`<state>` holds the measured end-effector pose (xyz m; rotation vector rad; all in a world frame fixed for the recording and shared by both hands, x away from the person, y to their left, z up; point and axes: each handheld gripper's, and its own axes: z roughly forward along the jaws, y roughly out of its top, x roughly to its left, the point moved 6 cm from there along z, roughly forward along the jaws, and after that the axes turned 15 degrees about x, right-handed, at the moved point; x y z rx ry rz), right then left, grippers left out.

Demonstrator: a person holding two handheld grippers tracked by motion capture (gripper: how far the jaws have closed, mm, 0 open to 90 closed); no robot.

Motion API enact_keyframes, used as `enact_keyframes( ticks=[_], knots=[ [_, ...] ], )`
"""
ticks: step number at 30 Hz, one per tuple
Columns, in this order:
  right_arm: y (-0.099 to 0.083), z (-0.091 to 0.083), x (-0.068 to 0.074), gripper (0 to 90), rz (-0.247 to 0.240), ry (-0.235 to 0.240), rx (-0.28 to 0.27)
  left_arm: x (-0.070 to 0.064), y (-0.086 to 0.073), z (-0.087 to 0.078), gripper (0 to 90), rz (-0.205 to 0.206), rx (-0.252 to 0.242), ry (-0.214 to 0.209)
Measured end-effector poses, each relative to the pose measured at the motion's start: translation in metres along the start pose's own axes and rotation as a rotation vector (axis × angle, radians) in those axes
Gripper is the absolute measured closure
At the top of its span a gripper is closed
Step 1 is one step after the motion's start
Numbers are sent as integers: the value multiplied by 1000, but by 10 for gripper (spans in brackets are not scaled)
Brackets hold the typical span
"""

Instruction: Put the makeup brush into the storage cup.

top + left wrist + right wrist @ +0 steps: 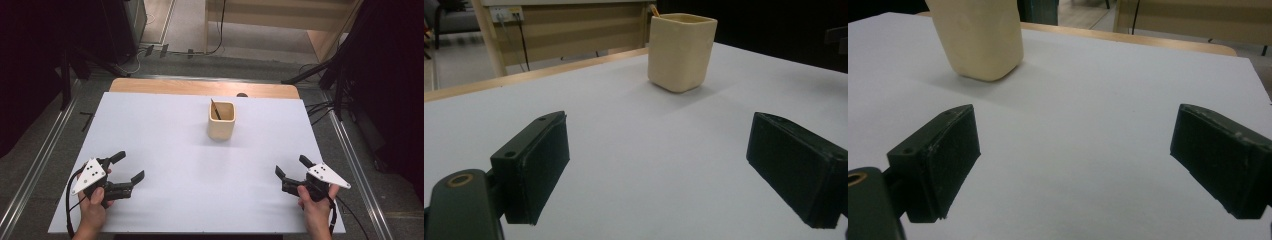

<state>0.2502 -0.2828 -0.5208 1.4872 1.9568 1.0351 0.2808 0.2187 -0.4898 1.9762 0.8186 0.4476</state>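
Two grippers, left [126, 168] and right [290, 167], rested low on the counter [165, 135], fingers apart and empty, angled toward the pencil cup [222, 120], seemingly poised to reach.
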Motion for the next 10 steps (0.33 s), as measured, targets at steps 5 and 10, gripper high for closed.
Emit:
enact_keyframes(
  ticks=[5,10],
  knots=[
    [0,-1,-1,59,4,-3,-8,0,0,0,105,-3,0,1],
    [2,-3,-2,59,11,-1,-21,-1,0,0,105,4,3,1]
  ],
)
